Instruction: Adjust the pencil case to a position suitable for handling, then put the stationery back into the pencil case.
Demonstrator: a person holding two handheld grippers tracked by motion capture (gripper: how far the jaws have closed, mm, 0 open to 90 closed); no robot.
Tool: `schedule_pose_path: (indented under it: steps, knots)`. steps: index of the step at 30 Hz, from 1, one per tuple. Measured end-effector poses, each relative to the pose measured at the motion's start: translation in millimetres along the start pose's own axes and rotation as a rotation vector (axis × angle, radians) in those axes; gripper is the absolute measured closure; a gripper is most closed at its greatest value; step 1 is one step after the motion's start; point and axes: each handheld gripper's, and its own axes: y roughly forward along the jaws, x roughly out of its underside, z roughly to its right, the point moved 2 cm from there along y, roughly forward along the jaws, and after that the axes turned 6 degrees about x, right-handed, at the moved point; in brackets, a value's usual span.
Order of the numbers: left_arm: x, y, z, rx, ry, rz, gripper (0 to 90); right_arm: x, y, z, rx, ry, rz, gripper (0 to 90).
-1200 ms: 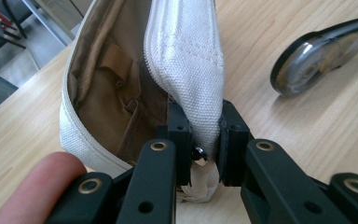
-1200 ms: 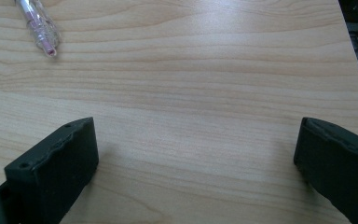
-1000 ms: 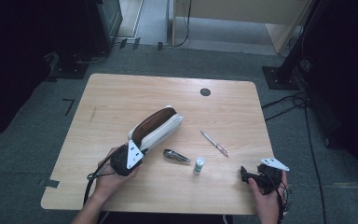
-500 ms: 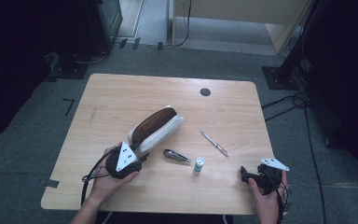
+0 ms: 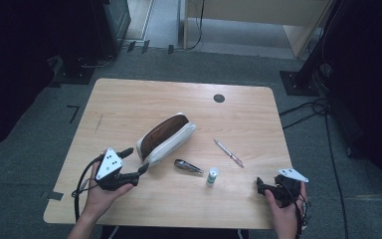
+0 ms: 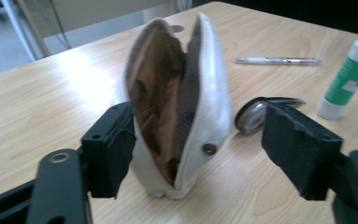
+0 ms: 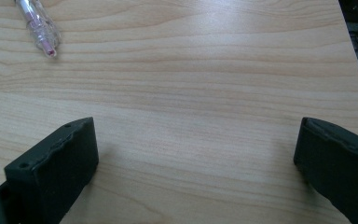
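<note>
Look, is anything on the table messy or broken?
Nothing looks broken or spilled. The white pencil case gapes open, and the pen, glue stick and small metal tool lie outside it on the table.

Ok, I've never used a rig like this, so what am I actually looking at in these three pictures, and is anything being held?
There is no robot here: a person holds a hand tool with two black jaws in each hand. The high view looks down on the wooden table from above the person. There, the left gripper is at the lower left and the right gripper at the lower right. The other two pictures come from cameras riding on each gripper, looking out between its jaws.

On the table lie an open white pencil case with a brown lining, a small dark metal tool that I can't identify, a glue stick standing upright, and a pen.

Nothing is held. Both grippers are open. The left one points at the case's near end, with its jaws either side; the right one faces bare table.
</note>
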Motion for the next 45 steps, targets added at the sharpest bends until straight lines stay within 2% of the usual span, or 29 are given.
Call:
schedule_pose_path:
  steps: [4,7,9,13,16,20,23,24,27,30,31,33,36,39,45]
  knots:
    - [4.4,-7.0,-9.2,-0.048,-0.037,0.002,15.7,-0.2,0.3,-0.1,-0.002,-0.002,0.001,0.0]
    - [9.2,-12.8,-18.2,-0.118,-0.08,0.015,11.0,-0.2,0.3,-0.2,-0.002,-0.001,0.001,0.0]
    - [13.4,-17.8,-24.6,-0.16,-0.105,0.021,8.5,-0.2,0.3,-0.2,-0.002,-0.002,0.001,0.0]
    - [26.9,-25.9,-37.0,-0.207,-0.147,0.013,7.4,-0.2,0.3,-0.2,-0.002,-0.001,0.001,0.0]
    - [42.9,-29.4,-46.6,-0.24,-0.189,-0.024,7.4,-0.2,0.3,-0.1,-0.001,-0.002,0.002,0.0]
    - [65.2,-30.5,-62.3,-0.289,-0.277,-0.096,7.5,-0.4,0.4,-0.2,-0.003,-0.002,0.001,0.0]
    - [71.6,-30.7,-68.1,-0.31,-0.3,-0.121,7.5,-0.7,0.4,-0.4,-0.005,-0.006,-0.003,0.0]
    - [78.4,-30.7,-72.3,-0.335,-0.325,-0.148,7.5,-0.7,0.4,-0.5,-0.005,-0.005,-0.003,0.0]
    - [84.6,-29.2,-75.4,-0.354,-0.355,-0.181,7.5,-1.2,1.0,-0.7,-0.004,-0.006,0.0,0.0]
    - [87.0,-26.2,-77.6,-0.393,-0.364,-0.238,8.5,-1.4,1.1,-0.7,-0.005,-0.007,0.001,0.0]
    - [87.6,-25.2,-77.6,-0.397,-0.368,-0.251,8.5,-1.3,0.6,-0.8,-0.009,-0.008,0.004,3.1]
    - [89.9,-22.8,-77.5,-0.403,-0.372,-0.277,8.5,-1.2,-3.3,-0.1,-0.01,-0.002,0.024,17.0]
    - [93.0,-19.5,-77.4,-0.434,-0.369,-0.309,8.4,-3.1,-10.0,-2.4,-0.005,-0.01,0.043,16.9]
    - [94.3,-17.1,-76.5,-0.437,-0.358,-0.332,7.6,-7.1,-17.4,-10.3,-0.049,-0.019,0.062,17.9]
    - [94.6,-16.8,-77.1,-0.43,-0.365,-0.332,6.7,-19.7,-31.9,-35.6,-0.18,-0.072,0.116,22.4]
